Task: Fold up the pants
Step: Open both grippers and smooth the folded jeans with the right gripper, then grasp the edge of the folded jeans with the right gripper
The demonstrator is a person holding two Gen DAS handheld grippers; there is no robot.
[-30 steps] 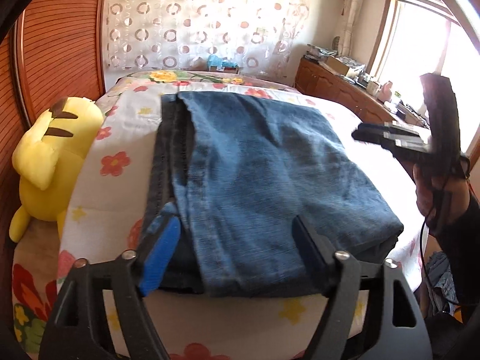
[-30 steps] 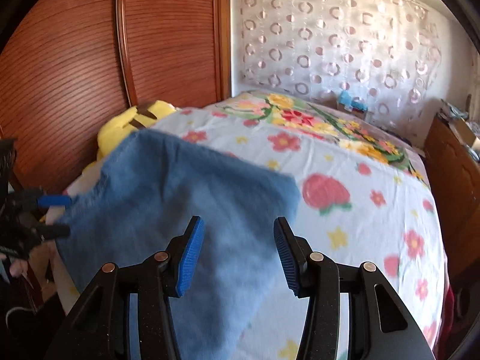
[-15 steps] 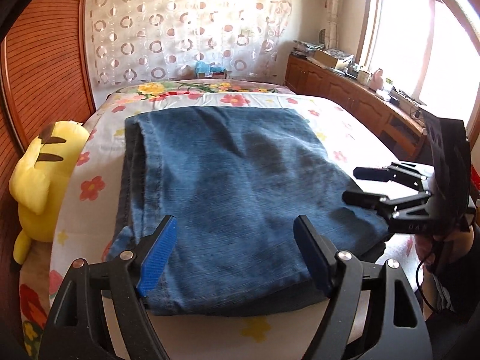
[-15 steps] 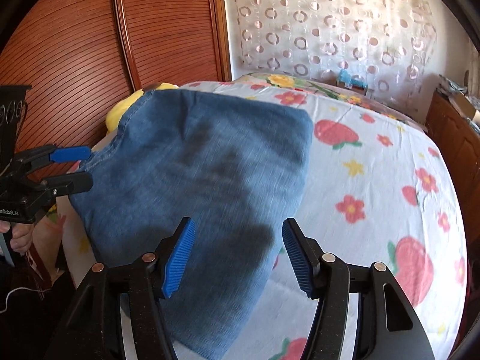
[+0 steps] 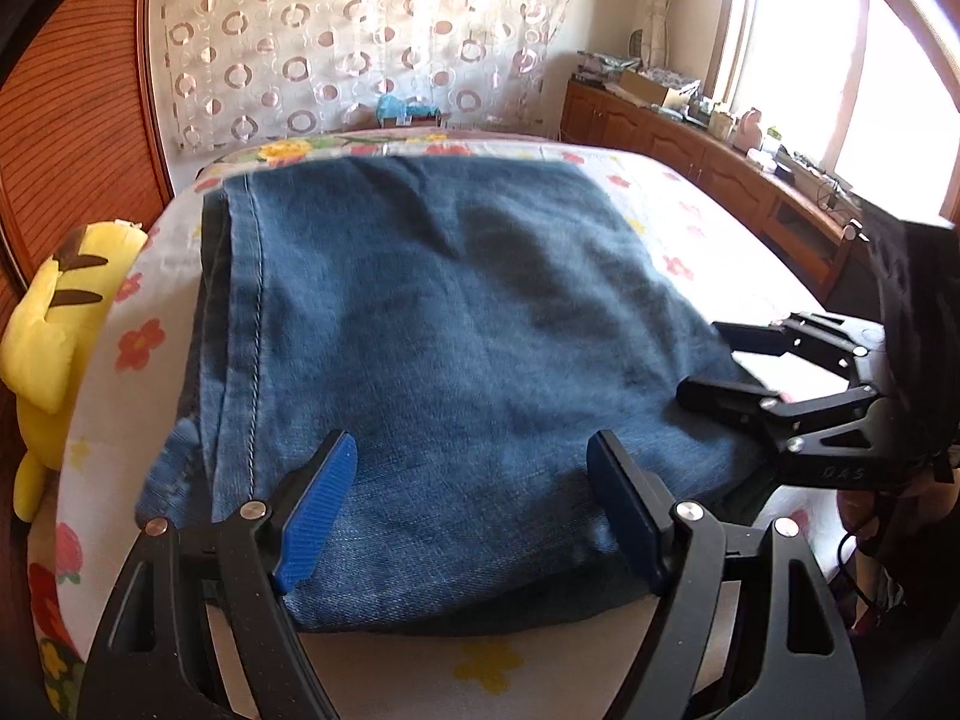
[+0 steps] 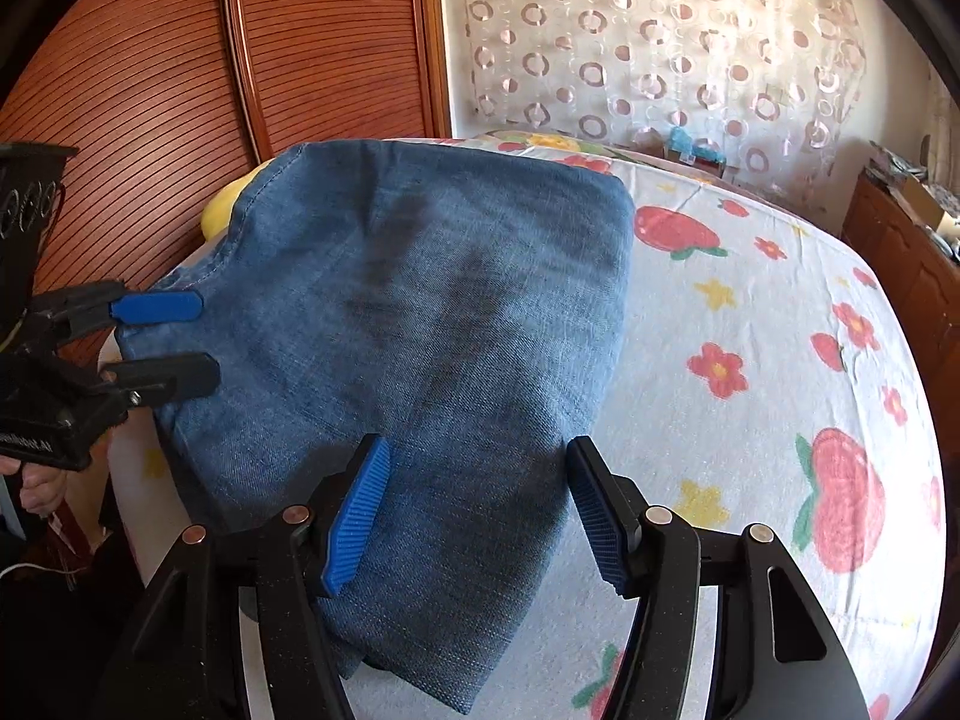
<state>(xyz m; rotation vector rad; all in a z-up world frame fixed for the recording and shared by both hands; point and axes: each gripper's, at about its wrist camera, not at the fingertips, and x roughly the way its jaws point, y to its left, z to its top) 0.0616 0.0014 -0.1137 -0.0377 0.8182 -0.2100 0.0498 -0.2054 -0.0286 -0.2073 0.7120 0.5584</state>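
Observation:
The blue denim pants (image 5: 456,348) lie folded in layers on the flowered bed; they also show in the right wrist view (image 6: 432,324). My left gripper (image 5: 474,516) is open and empty, its jaws over the near edge of the pants. It shows in the right wrist view (image 6: 174,339) at the pants' left corner. My right gripper (image 6: 477,510) is open and empty, its jaws straddling the near corner of the pants. It shows in the left wrist view (image 5: 714,360) at the pants' right edge.
A yellow plush toy (image 5: 54,330) lies at the bed's left edge by the wooden panel wall (image 6: 180,90). The flowered sheet (image 6: 780,360) spreads to the right. A wooden cabinet (image 5: 720,168) with clutter stands under the window. A curtain (image 5: 360,42) hangs behind.
Both grippers have moved down and closer to the pants. The right gripper came from raised above the bed to the pants' right edge. The pants lie still.

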